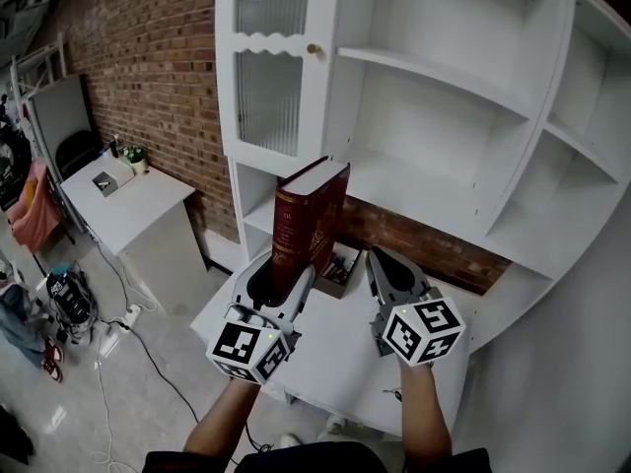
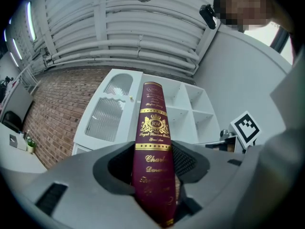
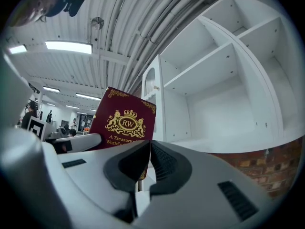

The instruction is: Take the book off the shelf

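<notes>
Standing upright in the left gripper (image 1: 284, 276), a dark red book (image 1: 309, 220) is clear of the white shelf unit (image 1: 463, 77), its top edge in front of the lowest shelf. The jaws are set wide and press on the book's lower part from both sides. At 3 o'clock of it, the right gripper (image 1: 383, 259) has its jaws closed together, with nothing between them.

Open shelves span 12 to 3 o'clock in the head view. A ribbed glass door (image 1: 268, 101) is at 11 o'clock.

Only the left gripper view shows the book's spine (image 2: 153, 147), with a gold crest and lettering. Only the right gripper view shows the front cover (image 3: 125, 123). Only the head view shows the white table (image 1: 335, 358) under both grippers.

A small box of odds and ends (image 1: 341, 270) sits on the table just behind the book. A side desk (image 1: 138, 210) with a potted plant (image 1: 135, 156) stands at 9 o'clock against the brick wall (image 1: 148, 67). Cables (image 1: 118, 338) trail on the floor at 8 o'clock.
</notes>
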Available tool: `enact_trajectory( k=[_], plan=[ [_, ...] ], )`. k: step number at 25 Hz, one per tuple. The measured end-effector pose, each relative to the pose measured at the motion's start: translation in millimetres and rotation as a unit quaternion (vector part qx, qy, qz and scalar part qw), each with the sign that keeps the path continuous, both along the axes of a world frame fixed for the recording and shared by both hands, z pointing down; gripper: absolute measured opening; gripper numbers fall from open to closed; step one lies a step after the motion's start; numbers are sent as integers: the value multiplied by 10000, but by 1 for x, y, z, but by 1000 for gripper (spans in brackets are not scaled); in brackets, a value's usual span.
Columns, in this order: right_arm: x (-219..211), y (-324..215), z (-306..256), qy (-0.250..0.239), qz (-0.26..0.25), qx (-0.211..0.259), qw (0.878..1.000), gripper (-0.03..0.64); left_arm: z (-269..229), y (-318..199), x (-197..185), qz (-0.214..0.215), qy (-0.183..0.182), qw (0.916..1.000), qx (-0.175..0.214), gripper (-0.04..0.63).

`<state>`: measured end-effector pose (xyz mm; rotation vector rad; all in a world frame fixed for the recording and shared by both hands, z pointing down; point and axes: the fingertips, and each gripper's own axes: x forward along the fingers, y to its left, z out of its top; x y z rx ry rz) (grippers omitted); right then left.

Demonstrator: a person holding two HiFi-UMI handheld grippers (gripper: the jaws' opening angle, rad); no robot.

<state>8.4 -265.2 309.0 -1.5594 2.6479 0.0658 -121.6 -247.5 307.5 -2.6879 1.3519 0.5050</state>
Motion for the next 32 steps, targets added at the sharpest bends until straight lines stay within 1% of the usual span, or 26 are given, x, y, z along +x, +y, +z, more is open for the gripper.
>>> enact_trajectory(
  k=[6, 13, 22, 32],
  plan=[
    [-18, 7, 7, 78, -60, -19, 9999, 21, 14, 9, -17, -2, 69, 9999, -129, 230],
    [-23, 13, 12, 98, -91, -12, 9999, 21, 24, 15, -16, 78, 139, 9997, -197, 230],
    [-10, 16, 16, 103, -172, -60, 9998, 21, 27, 19, 3, 76, 128, 9995, -263, 230],
    [15, 34, 19, 20, -349, -123, 9993, 21, 28, 41, 31, -3, 103, 9994, -345, 229]
  ],
)
